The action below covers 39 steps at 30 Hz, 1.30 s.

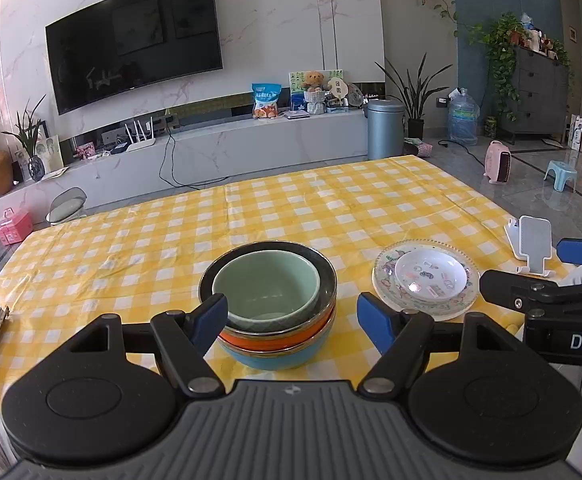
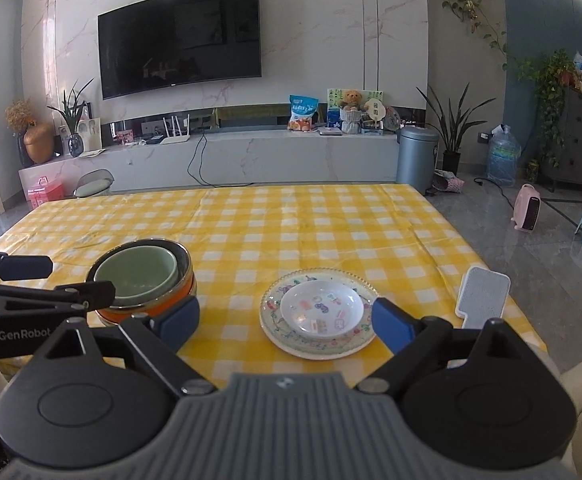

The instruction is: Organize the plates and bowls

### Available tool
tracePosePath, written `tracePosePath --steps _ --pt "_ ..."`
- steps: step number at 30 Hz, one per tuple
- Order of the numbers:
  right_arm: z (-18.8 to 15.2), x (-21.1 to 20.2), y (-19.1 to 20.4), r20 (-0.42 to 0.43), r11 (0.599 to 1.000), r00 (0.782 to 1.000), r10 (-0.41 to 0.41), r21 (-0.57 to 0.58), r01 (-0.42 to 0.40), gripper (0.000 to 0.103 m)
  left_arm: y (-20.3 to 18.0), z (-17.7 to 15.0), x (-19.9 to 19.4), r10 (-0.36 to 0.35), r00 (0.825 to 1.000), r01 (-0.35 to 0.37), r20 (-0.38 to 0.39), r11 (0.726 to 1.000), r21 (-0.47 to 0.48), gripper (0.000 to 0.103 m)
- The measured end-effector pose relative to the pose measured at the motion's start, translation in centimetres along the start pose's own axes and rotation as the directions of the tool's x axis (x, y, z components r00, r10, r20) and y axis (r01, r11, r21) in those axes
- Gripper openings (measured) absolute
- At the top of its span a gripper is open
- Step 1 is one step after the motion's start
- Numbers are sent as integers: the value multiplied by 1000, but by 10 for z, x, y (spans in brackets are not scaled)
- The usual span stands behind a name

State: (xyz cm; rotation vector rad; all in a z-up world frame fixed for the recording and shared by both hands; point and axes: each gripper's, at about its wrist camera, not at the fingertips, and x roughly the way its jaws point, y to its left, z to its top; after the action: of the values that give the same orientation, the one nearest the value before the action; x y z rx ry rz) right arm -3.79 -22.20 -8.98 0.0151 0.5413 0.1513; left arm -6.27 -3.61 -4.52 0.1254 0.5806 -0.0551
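Both pairs of blue-padded fingers stand wide apart, gripping nothing; left gripper [image 1: 293, 322] straddles the bowl stack [image 1: 269, 308] near the table's near edge, left pad [image 1: 209, 322] just beside the stack's rim, right pad [image 1: 375, 326] apart from it; whether the left pad touches the rim cannot be told. Right gripper [image 2: 287, 322] sits before the plates [image 2: 319, 314], its right pad [image 2: 393, 326] just beside the rim of the larger plate, its left pad [image 2: 179, 320] in front of the bowls' right side.

Bowl stack: green bowl [image 1: 265, 288] on top, tilted a little inside a dark-rimmed one; orange bowl [image 1: 279, 338] beneath; blue bowl [image 1: 277, 356] at bottom. Plates lie right of the bowls, well apart from them: small white dish [image 2: 321, 308] with coloured prints nested in a wider patterned plate [image 2: 287, 336].

Both stacks rest on the yellow checked tablecloth [image 2: 291, 224]; a white stand [image 2: 483, 294] is upright at the near right edge, right of the plates. Far side: television [image 2: 179, 38] on a marble wall, low cabinet [image 2: 251, 156] below it.
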Motion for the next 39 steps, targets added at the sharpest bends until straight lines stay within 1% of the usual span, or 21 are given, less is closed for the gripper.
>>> tracePosePath --steps 25,39 --pt "2 5 -2 -20 1000 999 28 8 -27 91 3 -2 2 -3 1000 3 -15 1000 -2 87" --pt "1 4 -1 -22 1000 999 30 3 -30 91 6 -4 2 -2 1000 2 -18 1000 -5 87"
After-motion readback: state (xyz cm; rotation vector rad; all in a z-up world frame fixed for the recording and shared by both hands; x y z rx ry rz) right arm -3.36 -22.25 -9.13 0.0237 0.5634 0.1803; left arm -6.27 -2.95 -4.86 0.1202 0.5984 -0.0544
